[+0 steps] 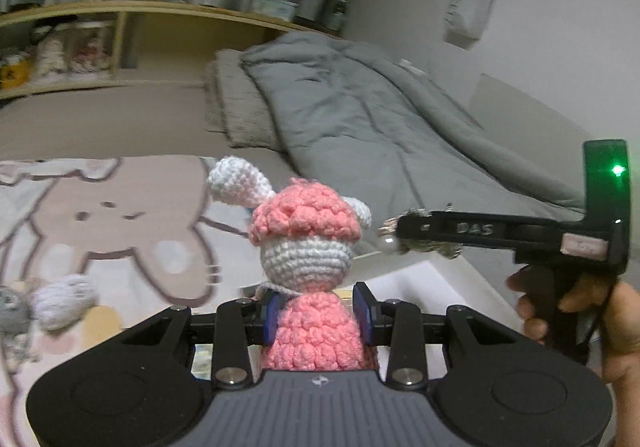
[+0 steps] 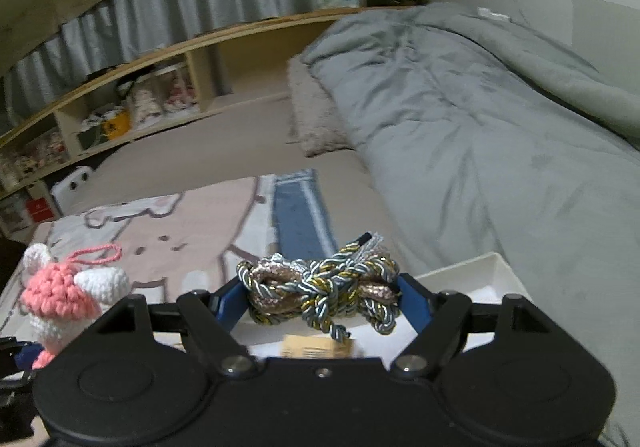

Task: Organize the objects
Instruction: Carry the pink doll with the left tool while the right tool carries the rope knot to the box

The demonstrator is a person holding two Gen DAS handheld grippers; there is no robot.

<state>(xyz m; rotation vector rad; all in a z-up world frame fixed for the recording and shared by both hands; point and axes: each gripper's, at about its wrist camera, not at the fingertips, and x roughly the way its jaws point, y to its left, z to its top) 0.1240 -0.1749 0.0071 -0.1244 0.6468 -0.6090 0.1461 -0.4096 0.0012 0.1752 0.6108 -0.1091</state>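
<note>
My left gripper (image 1: 320,313) is shut on a crocheted pink-and-white bunny doll (image 1: 308,243), its blue pads pressing the pink body while the head stands upright above them. The same doll (image 2: 60,295) shows at the lower left of the right wrist view. My right gripper (image 2: 324,299) is shut on a knotted bundle of gold, grey and pink cord (image 2: 320,287), held between its blue pads. Seen side-on in the left wrist view, the right gripper (image 1: 394,237) carries the bundle with a pearl bead, and a hand (image 1: 580,311) grips its handle.
A white box (image 2: 492,267) lies on the bed just below and ahead of both grippers. A cartoon-print blanket (image 1: 120,215) bears two small grey crocheted toys (image 1: 64,299). A grey duvet (image 2: 480,119) fills the right; a wooden shelf (image 2: 200,43) runs behind.
</note>
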